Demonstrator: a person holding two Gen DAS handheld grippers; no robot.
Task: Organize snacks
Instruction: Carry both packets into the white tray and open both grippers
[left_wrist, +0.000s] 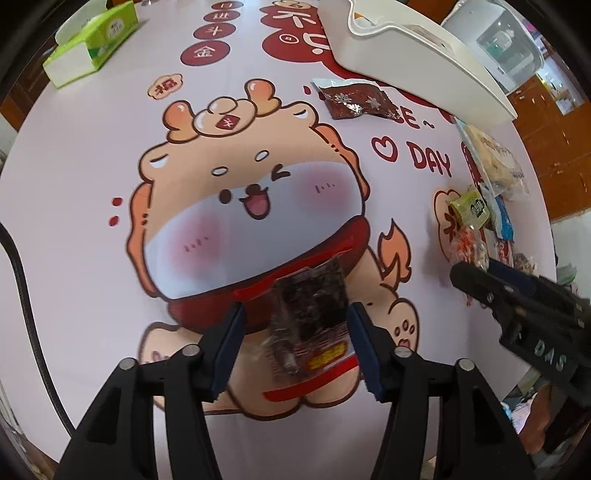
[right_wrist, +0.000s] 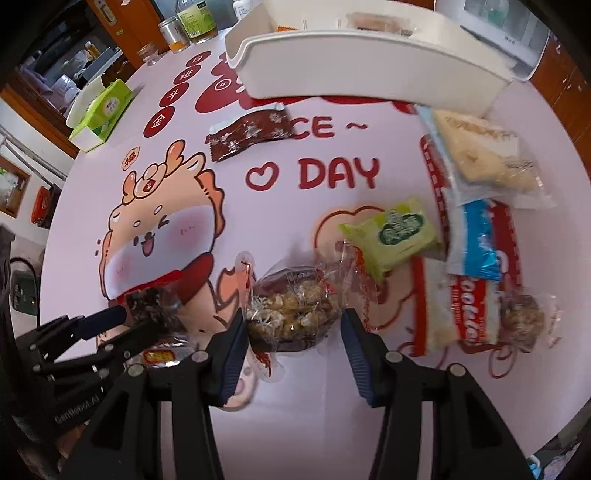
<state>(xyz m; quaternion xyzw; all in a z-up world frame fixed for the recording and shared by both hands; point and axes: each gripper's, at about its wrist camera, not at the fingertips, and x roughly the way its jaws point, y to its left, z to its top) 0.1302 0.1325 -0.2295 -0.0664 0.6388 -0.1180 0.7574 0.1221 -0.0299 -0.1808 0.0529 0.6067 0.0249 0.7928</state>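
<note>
Snack packets lie scattered over a pink tablecloth printed with a cartoon dragon, as two hand-held grippers point steeply down at it. The left gripper has a dark seaweed-like snack packet with a red-and-yellow label between its blue-padded fingers; the packet fills most of the gap, but whether the pads actually press on its wrapper cannot be told. The right gripper straddles a clear-wrapped nut-and-seed cake, whose left edge meets the left pad while a sliver of space shows beside the right one, so a firm pinch cannot be confirmed.

Beyond the right jaws and slightly to their right lies a green biscuit packet, with a blue-and-white wrapper and a red cookie packet further right. A second clear-wrapped nut cake rests at the far right, and a pale rice-cracker packet sits beyond them. Far ahead of both jaws, a brown snowflake-printed packet lies just before a white storage tray, which already holds a few wrapped items. Well to the left of the jaws, a green tissue box stands near the table's far edge. From the right wrist view, the left gripper appears at lower left, with its dark packet at its tips.
</note>
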